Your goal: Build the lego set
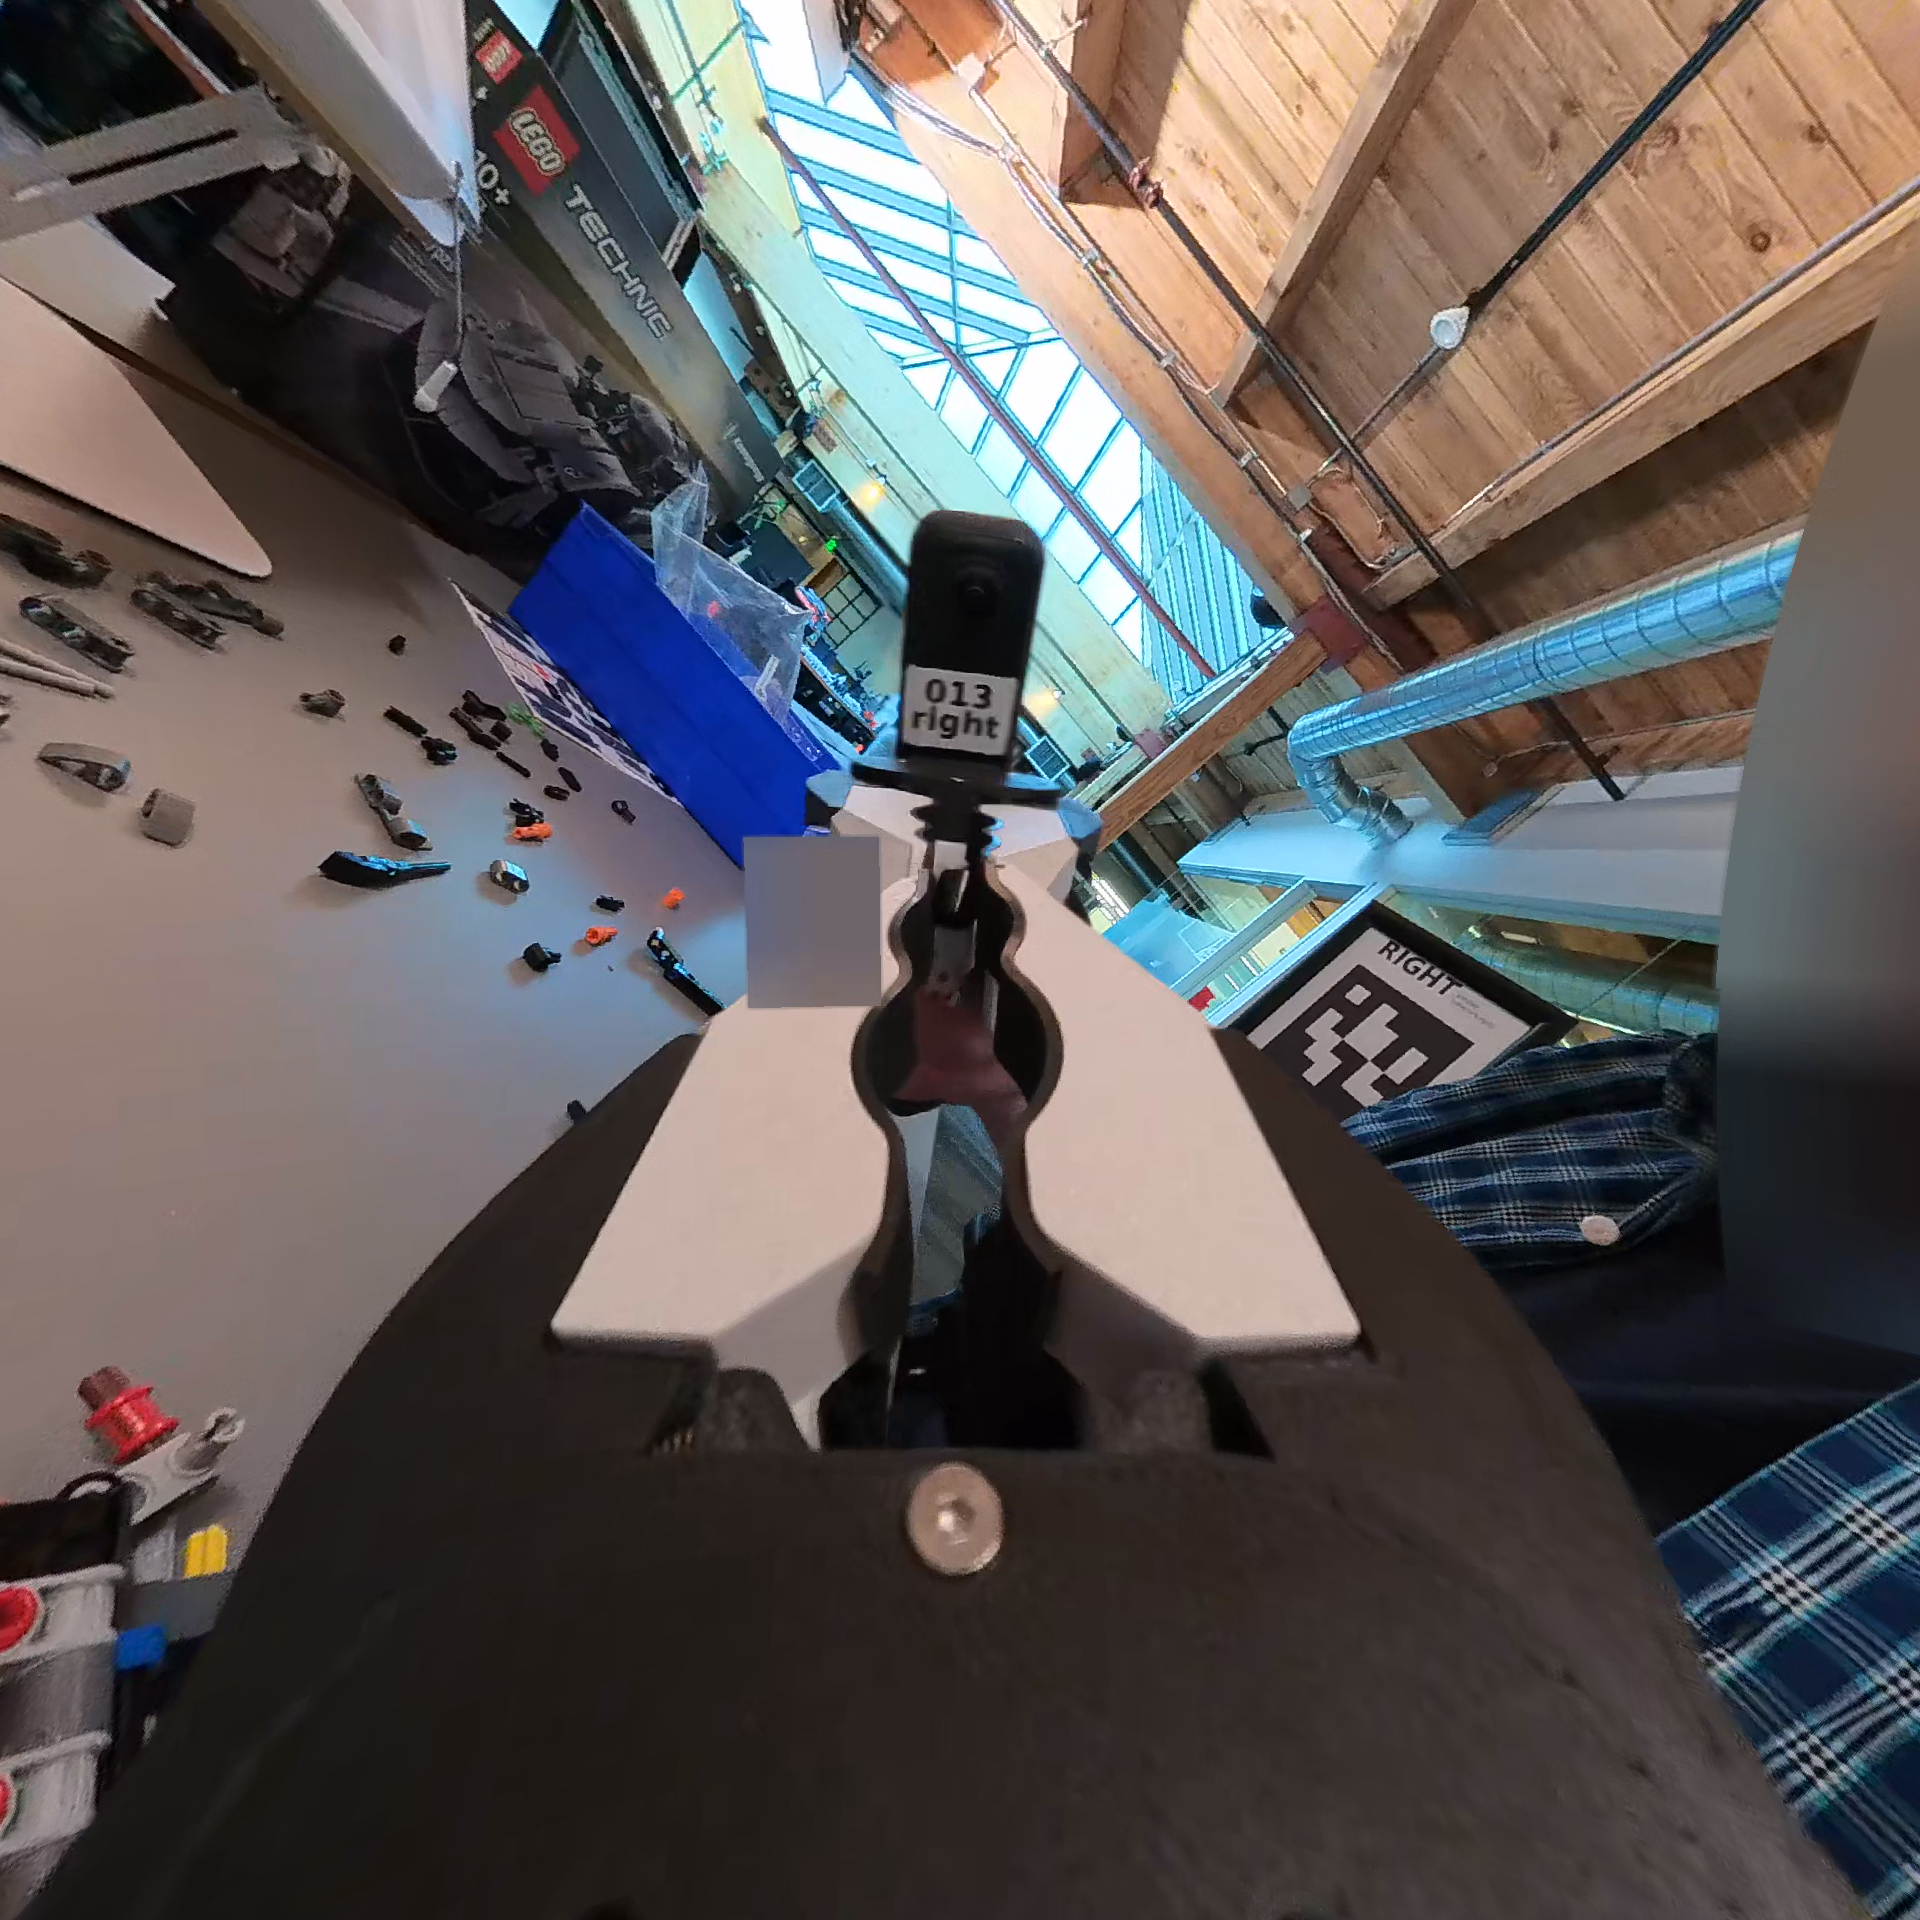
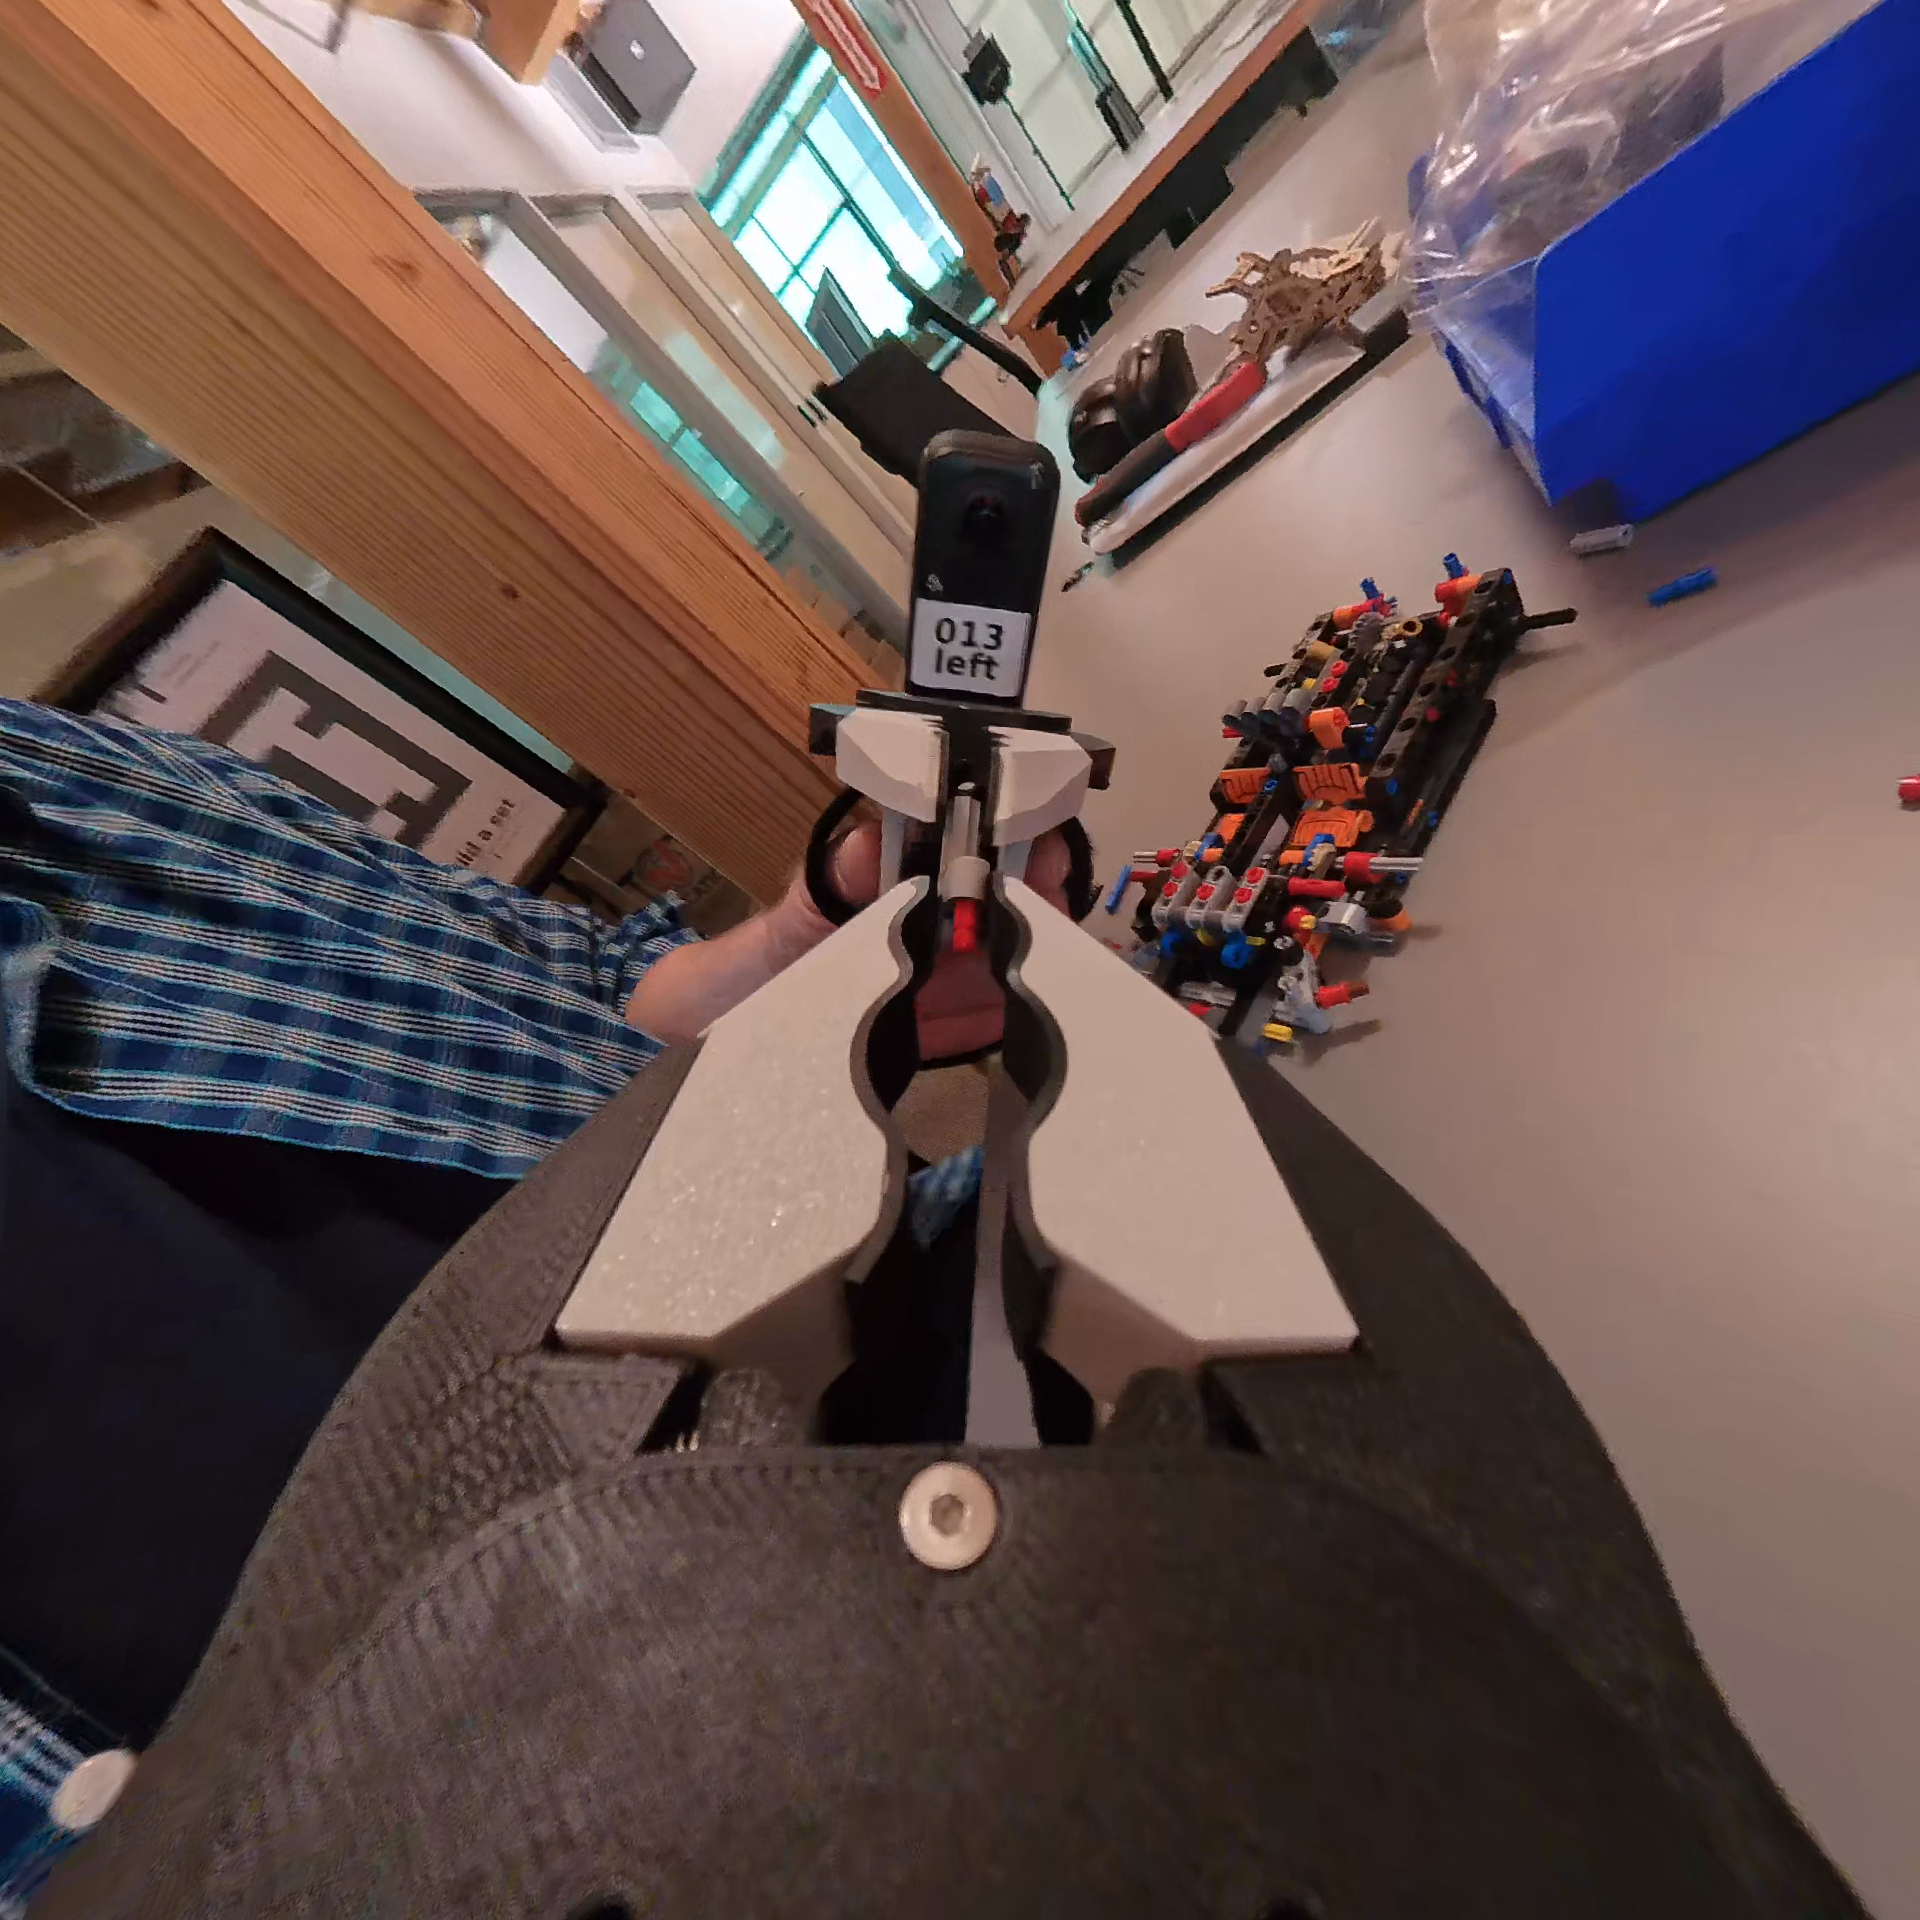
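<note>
A small grey-and-white piece with a red end sits between the two grippers, which face each other tip to tip above the grey table. In the right wrist view the left gripper has its jaws closed on the pale upper part of this piece, while the right gripper has its jaws drawn together around the red end. In the left wrist view the left gripper shows the same narrow gap at its tips with a dark piece lodged in it, and the right gripper meets it from the far side.

The partly built model, a long black frame with orange, red and blue parts, lies on the table to the right of the held piece. Beyond the model stands a blue bin holding a clear plastic bag. In the left wrist view loose parts, black, grey and orange, lie scattered on the table beside the blue bin, with the dark set box upright behind them. A plaid sleeve reaches toward the left gripper.
</note>
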The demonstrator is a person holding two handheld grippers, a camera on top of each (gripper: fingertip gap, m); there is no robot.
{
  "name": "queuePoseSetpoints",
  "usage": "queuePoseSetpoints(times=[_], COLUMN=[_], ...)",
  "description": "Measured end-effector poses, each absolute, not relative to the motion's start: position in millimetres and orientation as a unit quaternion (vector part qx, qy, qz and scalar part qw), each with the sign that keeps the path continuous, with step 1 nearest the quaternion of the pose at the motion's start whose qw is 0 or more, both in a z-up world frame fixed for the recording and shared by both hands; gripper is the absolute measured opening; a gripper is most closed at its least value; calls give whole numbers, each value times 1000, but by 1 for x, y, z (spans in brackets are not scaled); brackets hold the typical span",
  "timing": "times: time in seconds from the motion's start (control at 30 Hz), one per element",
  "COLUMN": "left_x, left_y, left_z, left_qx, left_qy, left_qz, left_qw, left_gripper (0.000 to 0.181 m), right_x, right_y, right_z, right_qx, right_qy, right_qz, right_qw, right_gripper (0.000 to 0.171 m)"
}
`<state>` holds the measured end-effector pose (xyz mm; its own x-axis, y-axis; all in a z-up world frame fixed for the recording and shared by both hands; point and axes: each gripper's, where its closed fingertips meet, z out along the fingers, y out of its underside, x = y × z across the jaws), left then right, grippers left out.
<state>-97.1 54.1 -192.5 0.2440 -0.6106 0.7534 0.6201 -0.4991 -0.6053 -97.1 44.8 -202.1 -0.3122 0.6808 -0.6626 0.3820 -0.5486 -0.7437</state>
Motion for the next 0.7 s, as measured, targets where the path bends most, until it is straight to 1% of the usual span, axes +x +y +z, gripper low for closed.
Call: queuePoseSetpoints(times=[0.17, 0.23, 0.33, 0.5, 0.57, 0.7], left_x=[-100, -102, -110, -113, -105, -101], left_y=[59, 61, 63, 60, 59, 59], left_z=[-199, -199, -201, -197, -196, -196], left_qx=[-620, -617, -614, -603, -605, -602], left_qy=[-46, -65, -78, -65, -53, -52], left_qz=[-620, -626, -627, -642, -643, -645], left_qw=[478, 472, 473, 469, 466, 468], left_gripper=[7, 8, 18, 22, 23, 14], right_x=[-99, -100, -99, -96, -96, -96], right_y=[50, 53, 59, 60, 59, 56], right_z=[-207, -206, -201, -200, -200, -200], right_qx=[-586, -589, -590, -590, -589, -585], right_qy=[-513, -502, -473, -455, -454, -460], right_qz=[595, 601, 626, 642, 644, 643], right_qw=[201, 200, 192, 182, 180, 179], right_gripper=[6, 6, 5, 5, 5, 5])
